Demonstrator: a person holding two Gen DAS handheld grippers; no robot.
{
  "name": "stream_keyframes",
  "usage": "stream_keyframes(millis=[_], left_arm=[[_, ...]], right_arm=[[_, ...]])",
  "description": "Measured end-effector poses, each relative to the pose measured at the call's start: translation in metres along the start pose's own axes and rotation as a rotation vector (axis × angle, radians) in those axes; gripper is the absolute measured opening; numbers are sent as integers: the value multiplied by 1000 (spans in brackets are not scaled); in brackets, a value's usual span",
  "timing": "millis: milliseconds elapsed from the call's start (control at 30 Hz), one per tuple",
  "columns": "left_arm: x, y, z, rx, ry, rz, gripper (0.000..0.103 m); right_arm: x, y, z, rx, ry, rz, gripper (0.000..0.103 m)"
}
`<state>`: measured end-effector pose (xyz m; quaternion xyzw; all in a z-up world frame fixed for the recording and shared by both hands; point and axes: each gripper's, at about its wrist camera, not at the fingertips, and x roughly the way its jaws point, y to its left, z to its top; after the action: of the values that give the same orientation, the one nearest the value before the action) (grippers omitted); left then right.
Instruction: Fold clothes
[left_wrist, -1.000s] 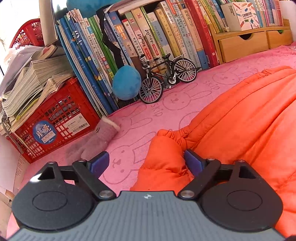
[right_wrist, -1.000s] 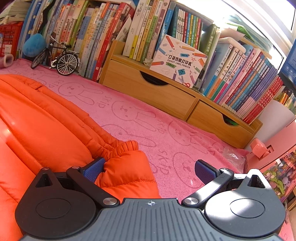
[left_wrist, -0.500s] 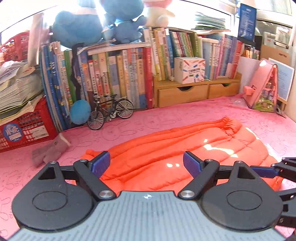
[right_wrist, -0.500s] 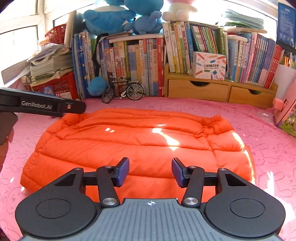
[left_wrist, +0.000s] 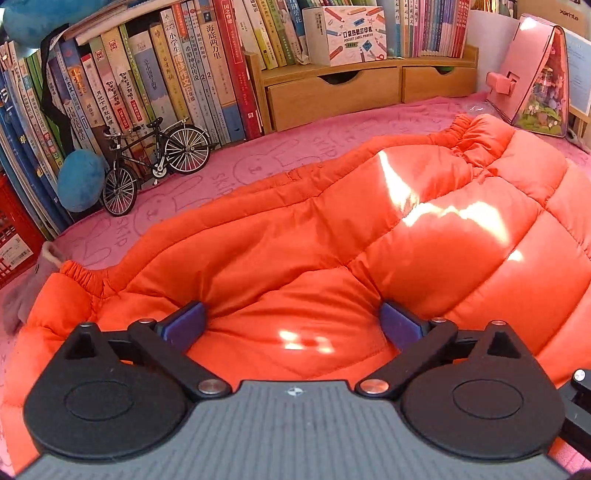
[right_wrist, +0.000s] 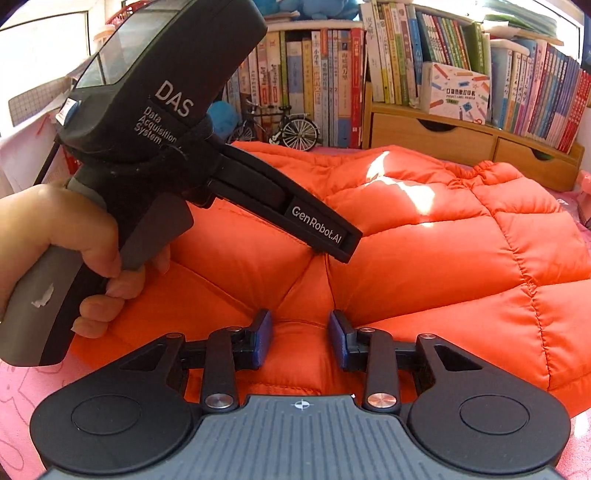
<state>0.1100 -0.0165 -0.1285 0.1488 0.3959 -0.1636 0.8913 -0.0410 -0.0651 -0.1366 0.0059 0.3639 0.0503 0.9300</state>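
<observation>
Left wrist view: half a second ago the left gripper (left_wrist: 291, 321) hovered high above the orange puffer jacket (left_wrist: 369, 236); now it has dropped onto the padding, fingers (left_wrist: 184, 320) wide apart with a bulge of quilting between them, not yet pinched. The jacket lies spread on the pink rabbit-print bench (left_wrist: 258, 162), in front of the row of books (left_wrist: 166, 74). One jacket is visible, with two elastic cuffs (left_wrist: 83, 275) showing, one on each side of the gripper. Beside the jacket's far edge stand one model bicycle (left_wrist: 157, 162) and one blue plush ball (left_wrist: 79, 181); two wooden drawers (left_wrist: 332, 94) sit beyond it.

Right wrist view: the right gripper (right_wrist: 301, 339) has also come down from its earlier height onto the near part of the same jacket (right_wrist: 424, 240), its fingers (right_wrist: 264, 339) partly closed around a ridge of fabric, which they appear to touch without clamping. Left of it, one hand (right_wrist: 55, 251) holds the left tool, whose tip presses into the jacket. Both descents suggest a grasp is about to start the next fold.
</observation>
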Motion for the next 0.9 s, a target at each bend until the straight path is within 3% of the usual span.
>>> stream_keyframes(millis=[300,733,833,900], left_arm=[[51,27,38,-81,51,133,103],[62,38,41,-119,60,65,103],[64,42,40,-123,61,38,103],[65,46,39,-135,66,17,103]], right_arm=[[-2,2,-8,0,-8,5,36],[-18,10,-21,-49,39,9,36],[-30,8,-7,-24,109,21,36],[-37,3,9,30,86,12,32]])
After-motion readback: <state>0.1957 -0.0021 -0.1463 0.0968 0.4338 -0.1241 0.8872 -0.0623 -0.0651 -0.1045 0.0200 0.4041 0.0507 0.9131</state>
